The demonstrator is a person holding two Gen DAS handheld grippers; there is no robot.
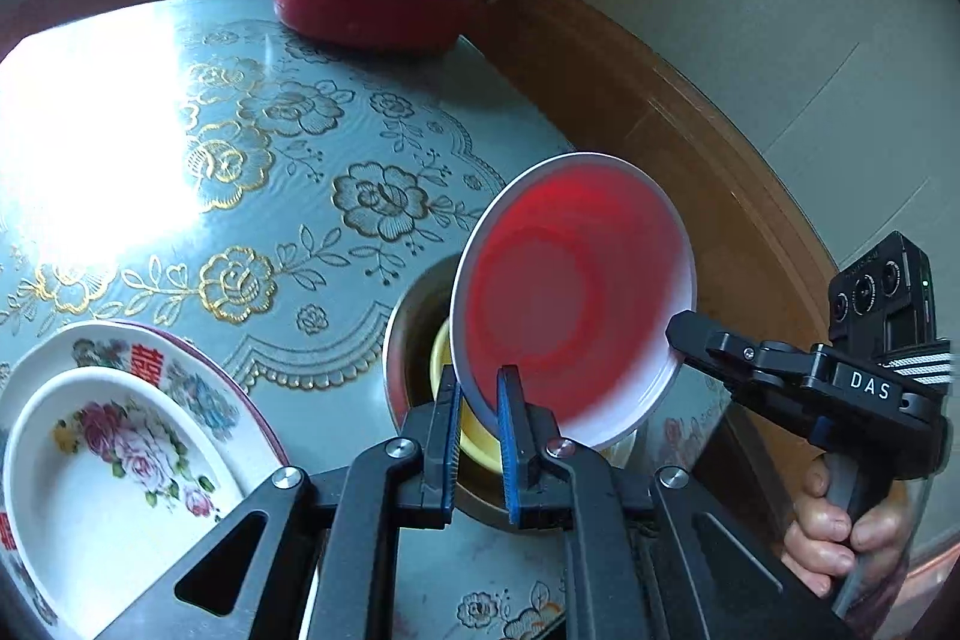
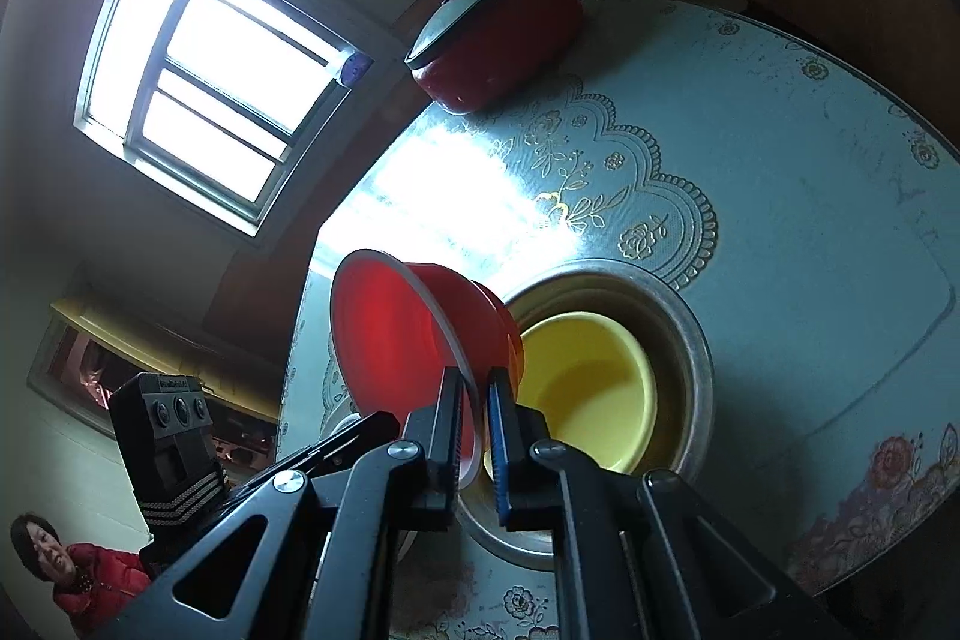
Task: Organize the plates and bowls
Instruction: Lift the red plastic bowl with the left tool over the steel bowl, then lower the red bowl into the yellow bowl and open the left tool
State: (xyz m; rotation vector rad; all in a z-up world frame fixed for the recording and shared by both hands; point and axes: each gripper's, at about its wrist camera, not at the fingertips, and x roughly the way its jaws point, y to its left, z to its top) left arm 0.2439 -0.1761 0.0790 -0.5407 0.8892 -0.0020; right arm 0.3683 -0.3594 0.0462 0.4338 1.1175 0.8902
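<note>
- My left hand-held gripper (image 1: 480, 400) is clamped on the near rim of the red bowl (image 1: 576, 292), jaws narrow on its white edge.
- My right hand-held gripper (image 2: 477, 400) pinches the same bowl's rim from the opposite side.
- The bowl is tilted on edge, off the surface (image 1: 288, 196), just beyond both sets of fingertips.
- Directly behind it, a yellow bowl (image 2: 591, 382) sits inside a metal basin (image 2: 699, 340).
- Left of my left hand-held gripper, a floral dish (image 1: 108, 478) rests in a floral plate (image 1: 204, 382).
</note>
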